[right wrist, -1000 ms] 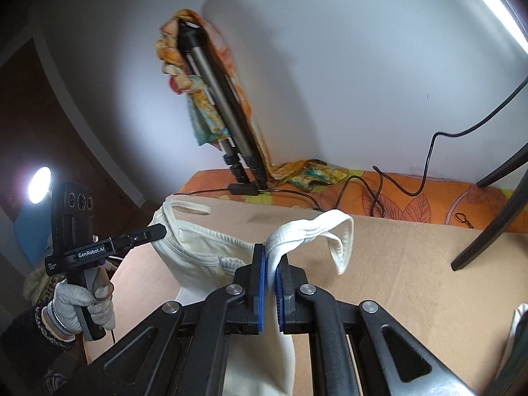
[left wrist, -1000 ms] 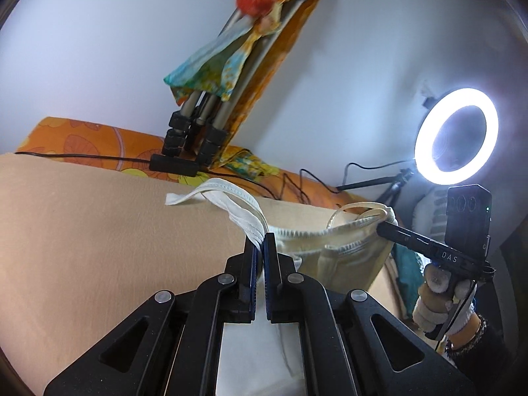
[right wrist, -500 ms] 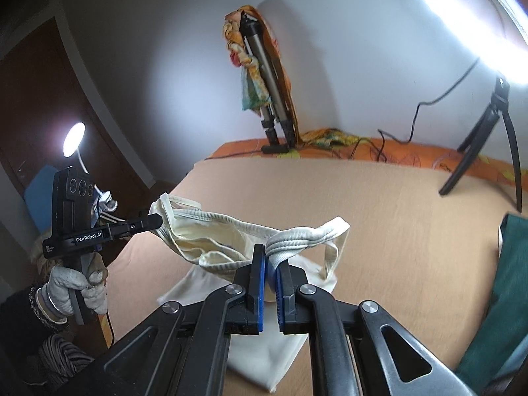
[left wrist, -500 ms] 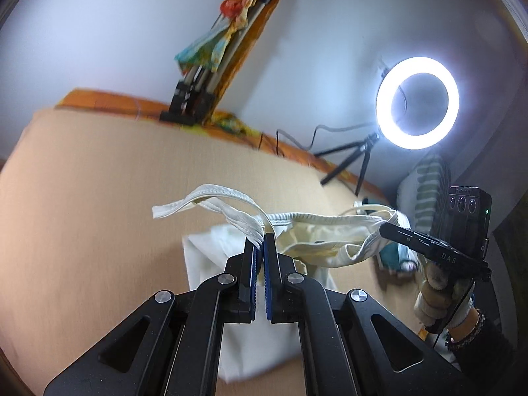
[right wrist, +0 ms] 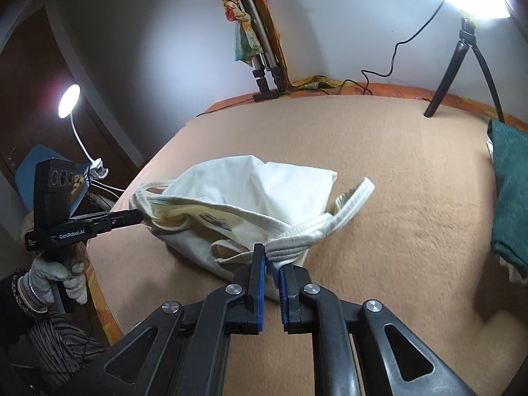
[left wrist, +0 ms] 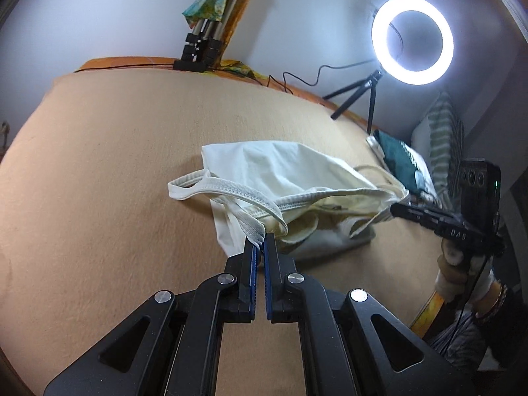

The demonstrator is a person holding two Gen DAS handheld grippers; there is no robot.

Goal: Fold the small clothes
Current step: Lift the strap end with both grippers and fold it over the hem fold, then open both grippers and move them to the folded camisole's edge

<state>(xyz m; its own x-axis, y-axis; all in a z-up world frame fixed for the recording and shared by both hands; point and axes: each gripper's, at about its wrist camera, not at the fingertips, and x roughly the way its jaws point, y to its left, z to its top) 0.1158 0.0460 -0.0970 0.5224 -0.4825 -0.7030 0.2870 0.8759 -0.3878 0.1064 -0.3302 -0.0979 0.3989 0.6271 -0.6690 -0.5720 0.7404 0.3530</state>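
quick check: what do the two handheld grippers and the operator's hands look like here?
Both grippers, left and right, are black linkages with silver pivot bolts and blue finger pads. White lettering reads GenRobot.AI and DAS. Camera modules top the handles. Hands wear pale knit gloves, bracelets and striped sleeves.

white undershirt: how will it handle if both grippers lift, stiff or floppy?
Likely floppy: the white undershirt sags between the left gripper and right gripper. Probably light; thin straps carry it. The body may drag on the tan blanket, where it lies.
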